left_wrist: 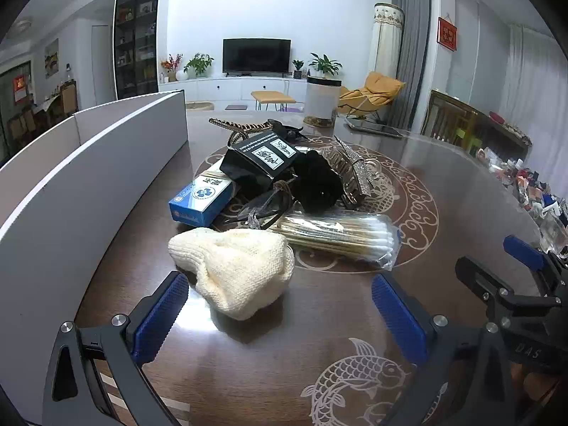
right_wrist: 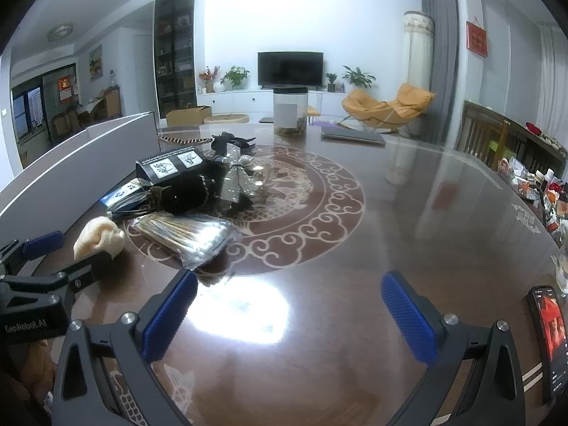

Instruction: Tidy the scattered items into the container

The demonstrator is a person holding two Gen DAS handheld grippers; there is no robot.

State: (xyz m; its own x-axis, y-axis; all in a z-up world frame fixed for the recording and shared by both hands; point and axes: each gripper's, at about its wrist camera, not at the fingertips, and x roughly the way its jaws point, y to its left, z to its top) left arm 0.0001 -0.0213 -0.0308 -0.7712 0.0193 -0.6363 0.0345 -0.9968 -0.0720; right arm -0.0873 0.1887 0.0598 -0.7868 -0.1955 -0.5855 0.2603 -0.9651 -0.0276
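Left gripper [left_wrist: 280,314] spread wide, holding nothing, low over the table [left_wrist: 319,319]. Cream knitted item [left_wrist: 236,266] sits at 12 o'clock just ahead of the left gripper's blue pads [left_wrist: 161,319], apart from them. Right gripper [right_wrist: 289,314] also spread, nothing held, over bare glossy tabletop. Pile at 11 o'clock from the right gripper: cotton swab pack [right_wrist: 184,234] nearest, touching the black hair accessory [right_wrist: 191,191] behind it. In the left view, swab pack [left_wrist: 340,236] at 1 o'clock beyond the knitted item; blue box [left_wrist: 202,197] at 11 o'clock, partly under the black box [left_wrist: 261,163]; rhinestone hair clip [left_wrist: 355,174] leans on the black accessory. White container wall [left_wrist: 88,177] runs along 9–10 o'clock, beside the pile. Clear jar [right_wrist: 290,112] at 12 o'clock far across the table. Phone [right_wrist: 550,333] at 3 o'clock by the right gripper.
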